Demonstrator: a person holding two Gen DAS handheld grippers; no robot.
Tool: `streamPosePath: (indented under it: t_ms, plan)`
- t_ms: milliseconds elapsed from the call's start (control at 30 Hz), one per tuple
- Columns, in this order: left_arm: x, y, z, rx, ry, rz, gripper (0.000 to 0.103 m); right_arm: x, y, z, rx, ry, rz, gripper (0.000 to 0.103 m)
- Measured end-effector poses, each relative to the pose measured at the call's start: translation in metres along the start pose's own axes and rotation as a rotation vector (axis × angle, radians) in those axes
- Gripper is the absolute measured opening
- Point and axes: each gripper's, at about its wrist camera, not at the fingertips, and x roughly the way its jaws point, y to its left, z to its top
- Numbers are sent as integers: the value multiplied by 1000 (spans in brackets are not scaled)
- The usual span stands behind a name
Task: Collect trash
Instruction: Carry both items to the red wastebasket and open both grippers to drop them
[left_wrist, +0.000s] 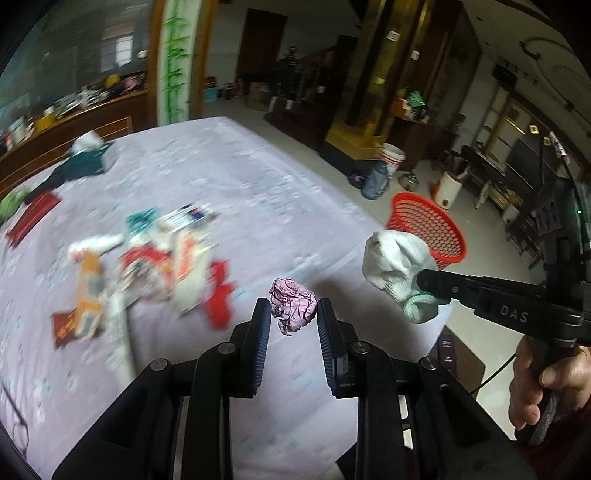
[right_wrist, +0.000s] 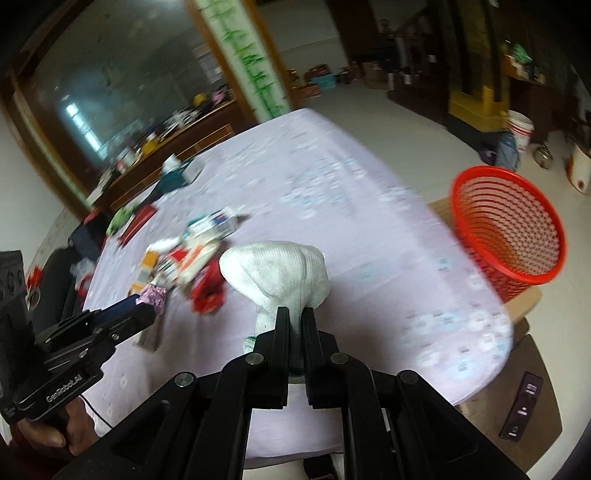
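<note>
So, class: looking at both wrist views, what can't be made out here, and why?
- Pile of packets: motion blur in both views; printing unreadable.
- Red basket: the inside bottom is out of sight in both views.
- White sock: lower end hidden between the right gripper fingers.
- Crumpled pink wrapper: mostly hidden behind the left gripper in the right view.

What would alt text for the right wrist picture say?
A handheld right gripper pinches a white sock above a lilac-clothed table, with a red mesh basket off its right edge. At left, the left gripper holds crumpled pink paper near a blurred litter pile.
</note>
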Motion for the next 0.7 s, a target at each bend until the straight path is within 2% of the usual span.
streamPosePath:
  t_ms: [167,467,700]
  plan:
    - [31,-50,29,56,19,-69,25,-19,-55,20,74,-43,-41,7]
    - [110,-155,84,141,75,-206,25,-47,-162,52,203,-83,-145,7]
    - [175,-205,115,165,129,-248,25,-50,-223,78,238,-96,-182,7]
